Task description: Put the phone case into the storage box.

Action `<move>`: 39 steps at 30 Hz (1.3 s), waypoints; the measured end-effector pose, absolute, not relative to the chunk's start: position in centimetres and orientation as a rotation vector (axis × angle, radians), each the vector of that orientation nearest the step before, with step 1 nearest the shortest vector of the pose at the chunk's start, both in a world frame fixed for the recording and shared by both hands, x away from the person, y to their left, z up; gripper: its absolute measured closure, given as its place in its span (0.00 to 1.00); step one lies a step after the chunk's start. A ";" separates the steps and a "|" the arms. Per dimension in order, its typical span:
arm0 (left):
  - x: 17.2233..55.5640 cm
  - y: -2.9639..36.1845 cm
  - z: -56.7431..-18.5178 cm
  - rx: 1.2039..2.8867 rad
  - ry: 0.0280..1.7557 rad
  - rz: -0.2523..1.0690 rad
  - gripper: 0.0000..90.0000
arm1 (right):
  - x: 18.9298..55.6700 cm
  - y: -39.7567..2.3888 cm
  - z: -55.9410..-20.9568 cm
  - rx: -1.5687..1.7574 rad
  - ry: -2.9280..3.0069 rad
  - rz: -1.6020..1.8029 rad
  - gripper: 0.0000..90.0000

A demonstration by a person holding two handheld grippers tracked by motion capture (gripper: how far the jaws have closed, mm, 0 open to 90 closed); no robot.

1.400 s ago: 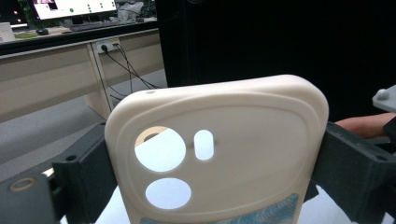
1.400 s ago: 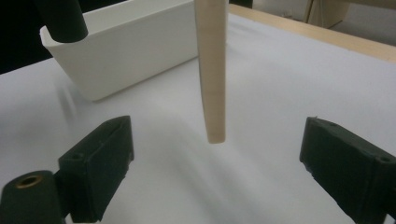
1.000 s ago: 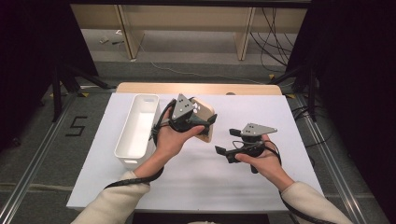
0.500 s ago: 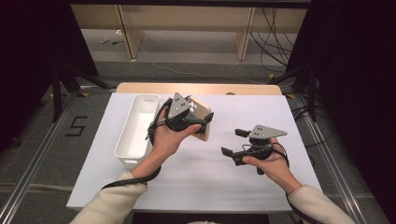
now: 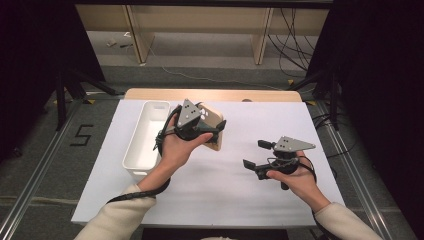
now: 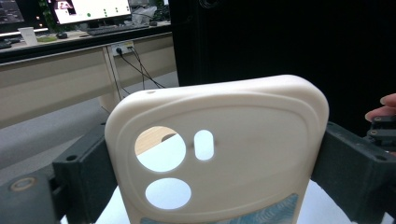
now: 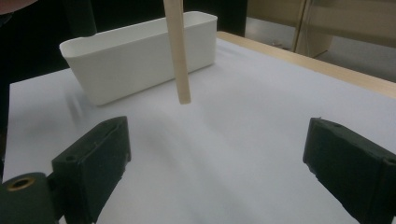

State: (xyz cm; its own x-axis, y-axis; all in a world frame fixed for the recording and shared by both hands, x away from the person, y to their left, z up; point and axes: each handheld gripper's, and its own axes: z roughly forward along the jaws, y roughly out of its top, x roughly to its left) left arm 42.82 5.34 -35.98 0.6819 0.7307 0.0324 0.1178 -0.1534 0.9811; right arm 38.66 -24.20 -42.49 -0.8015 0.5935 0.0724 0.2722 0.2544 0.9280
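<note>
Cream phone case (image 6: 219, 149) clamped in left hand-held gripper (image 5: 200, 131), bottom cut off, right hand-held gripper (image 7: 215, 172) released

phone case (image 6: 243, 140): cream | bin (image 5: 145, 137): white | table (image 5: 280, 200): white | jaws: black

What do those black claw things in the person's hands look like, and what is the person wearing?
Each hand carries a black claw with two chunky, blocky jaws. The left claw and the right claw each have a grey three-cornered plate on top, dotted with small marks, and a black cable trailing from them. The person wears cream-coloured long sleeves.
</note>
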 end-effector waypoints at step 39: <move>42.7 8.1 -34.7 1.633 0.764 0.709 0.11 | 37.7 -25.8 -42.9 0.834 2.214 1.551 0.10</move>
State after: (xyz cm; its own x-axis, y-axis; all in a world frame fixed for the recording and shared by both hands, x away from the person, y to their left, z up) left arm 42.71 8.08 -34.66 0.6070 0.7931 0.0505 0.1099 -0.1467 0.9831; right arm 37.67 -25.84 -42.88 -0.7818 0.6190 0.0749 0.2817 0.2435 0.9281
